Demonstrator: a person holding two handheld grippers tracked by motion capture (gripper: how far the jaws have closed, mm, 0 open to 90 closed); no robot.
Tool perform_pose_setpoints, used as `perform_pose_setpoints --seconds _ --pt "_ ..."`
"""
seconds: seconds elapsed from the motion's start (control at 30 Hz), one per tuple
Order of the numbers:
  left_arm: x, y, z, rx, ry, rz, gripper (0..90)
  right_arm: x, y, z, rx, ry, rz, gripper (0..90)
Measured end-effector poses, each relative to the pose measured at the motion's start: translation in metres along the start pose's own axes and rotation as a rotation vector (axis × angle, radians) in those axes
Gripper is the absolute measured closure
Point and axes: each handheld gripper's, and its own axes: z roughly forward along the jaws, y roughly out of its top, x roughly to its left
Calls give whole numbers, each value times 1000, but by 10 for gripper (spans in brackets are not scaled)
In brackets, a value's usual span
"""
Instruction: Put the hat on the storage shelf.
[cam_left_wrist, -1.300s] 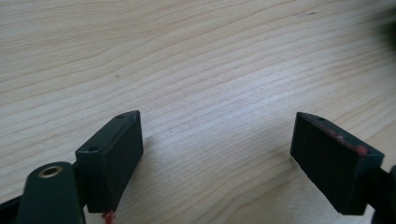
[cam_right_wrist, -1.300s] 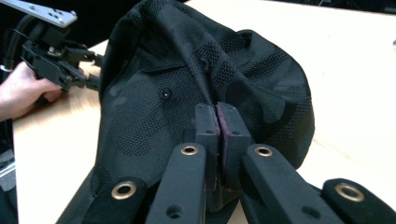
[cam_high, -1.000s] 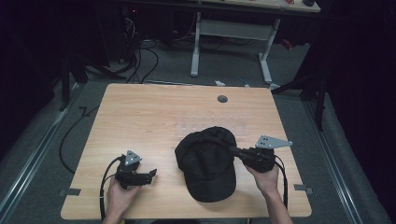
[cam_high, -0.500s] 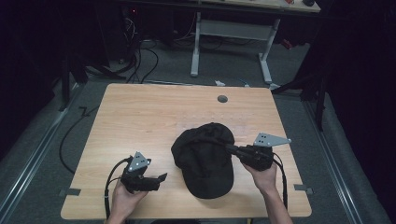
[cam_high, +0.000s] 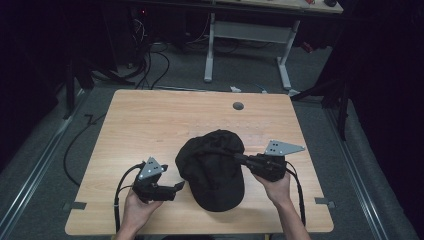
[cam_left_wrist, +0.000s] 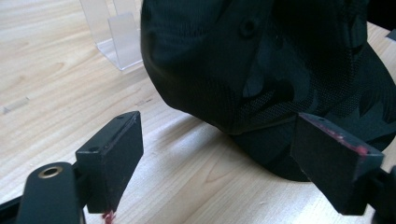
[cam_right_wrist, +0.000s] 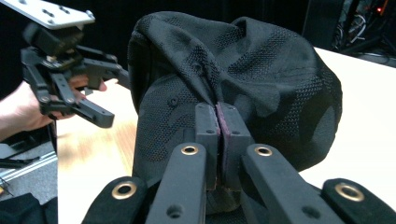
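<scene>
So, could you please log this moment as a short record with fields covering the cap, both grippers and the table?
item: black cap, lying on the table with its brim toward the person
right gripper: jaws shut, pinching a fold of the cap's crown fabric
left gripper: jaws open, nothing between them, aimed at the cap's near edge but apart from it
table: light wood, with a small round hole near its far edge
contact: one gripper on the cap, the right one
</scene>
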Motion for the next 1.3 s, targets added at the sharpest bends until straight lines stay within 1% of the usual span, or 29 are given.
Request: perform_pose_setpoints --seconds 0.03,0.17,0.3,0.43,0.6,0.7,0.83,0.97,1.07,1.1,1.13,1.2,1.23,1.3 --pt "1 -1 1 -1 -3 -9 172 0 1 0 -2 3 0 889" --pt "4 -7 4 19 -17 -35 159 2 5 2 -17 18 -6 889" --pt "7 -12 9 35 -56 -76 150 3 8 3 -28 28 -15 889" --pt "8 -15 15 54 -79 -88 150 5 11 4 -44 41 -14 889" --pt "9 -16 23 73 -130 -98 150 6 15 4 -66 64 -19 888" --pt "9 -17 26 74 -164 -99 151 7 17 4 -76 71 -23 888" --pt "8 -16 28 62 -206 -94 161 7 17 5 -91 87 -25 889" --pt "7 -15 28 43 -240 -97 206 6 17 6 -99 96 -25 888" --pt "6 -12 28 24 -267 -90 246 6 16 8 -103 108 -25 888" --pt "5 -11 27 24 -270 -88 268 6 16 9 -102 109 -25 888" --pt "4 -10 28 28 -263 -75 285 6 16 10 -101 108 -27 888" --pt "3 -9 28 35 -262 -74 294 6 15 12 -95 101 -31 888" --pt "4 -9 28 36 -264 -75 309 5 15 12 -96 102 -31 888" --pt "4 -9 26 38 -260 -64 351 4 15 12 -92 89 -36 887"
